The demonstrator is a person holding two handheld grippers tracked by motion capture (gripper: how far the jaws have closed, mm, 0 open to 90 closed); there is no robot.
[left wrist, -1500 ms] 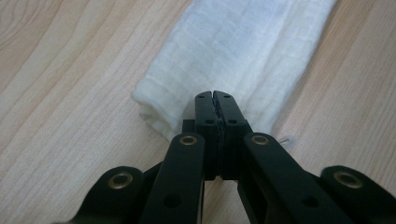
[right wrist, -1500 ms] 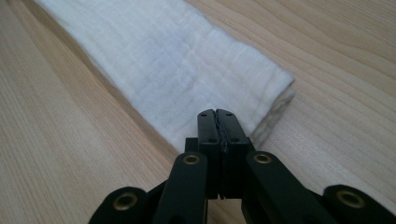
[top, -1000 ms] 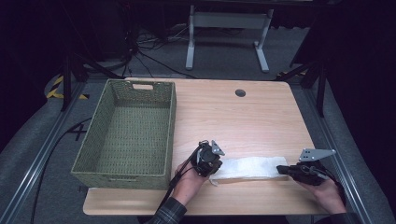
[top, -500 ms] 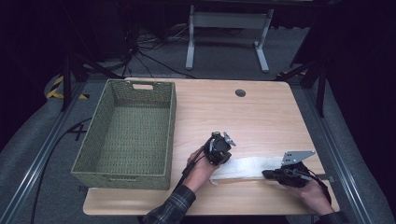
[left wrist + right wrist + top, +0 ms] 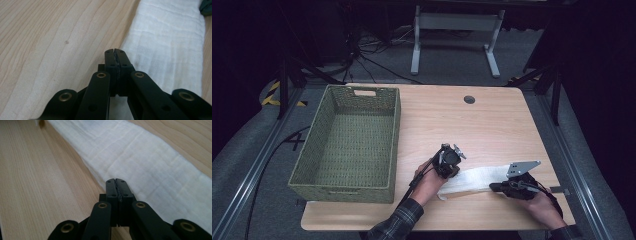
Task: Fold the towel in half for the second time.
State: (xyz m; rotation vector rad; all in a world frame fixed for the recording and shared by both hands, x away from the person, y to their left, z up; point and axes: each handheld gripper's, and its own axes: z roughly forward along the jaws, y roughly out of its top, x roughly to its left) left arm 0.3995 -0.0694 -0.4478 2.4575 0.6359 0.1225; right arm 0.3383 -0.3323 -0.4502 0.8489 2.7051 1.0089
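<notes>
Looks like setup step for folding or lifting long white folded cloth, lying lower right of frame on light wooden desk. Left gripper at cloth's left end, right gripper at right end, both jaws shut, pinching nothing. Next move probably: open jaws, grab cloth edges. Green woven basket sits left, empty.

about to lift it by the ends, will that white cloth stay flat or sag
The cloth will probably sag: it looks thin and softly creased. It lies folded in a long strip, so layers may slip open. It is likely light.
</notes>
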